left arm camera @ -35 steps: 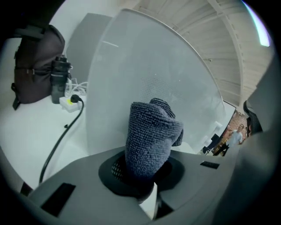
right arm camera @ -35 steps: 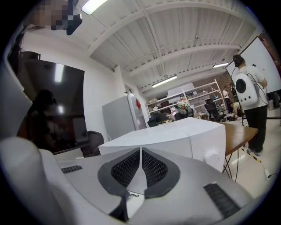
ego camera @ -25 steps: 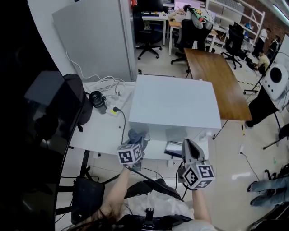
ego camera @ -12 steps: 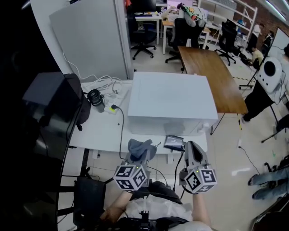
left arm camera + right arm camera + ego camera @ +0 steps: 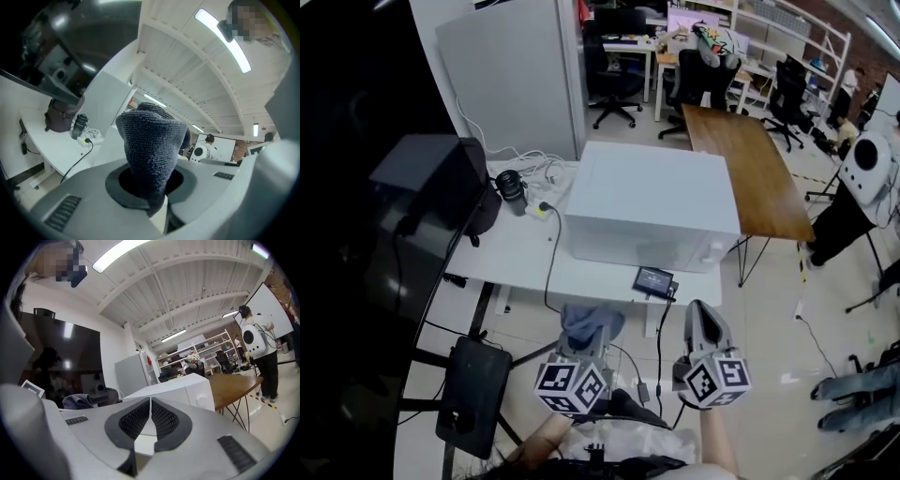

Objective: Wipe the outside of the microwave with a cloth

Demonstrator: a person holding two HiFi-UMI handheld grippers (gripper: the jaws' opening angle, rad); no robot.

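Where the head view looks down on the scene, the microwave (image 5: 652,211) stands on the white table (image 5: 511,258), its top panel fully exposed and its front face foreshortened to a narrow strip. A small screen device (image 5: 654,278) lies just in front of it at the table's near edge; its display is too small to read.

The left gripper (image 5: 584,345) is held off the table's near edge, above the floor and apart from the microwave. Its jaws are clamped on the grey cloth (image 5: 591,322). In the left gripper view the cloth rises upright from between the pads, and its lower end is hidden inside the jaws. In the head view the cloth covers the jaw tips.

The right gripper (image 5: 701,314) is held beside the left one, also short of the table. The right gripper view shows its ribbed pads pressed together with nothing between them.

A black cable (image 5: 551,262) runs from the table's rear over the near edge. A black bag (image 5: 478,197) sits at the table's left end. The far left of the head view is dark and cannot be resolved. The person's forearms are cut off by the bottom edge.
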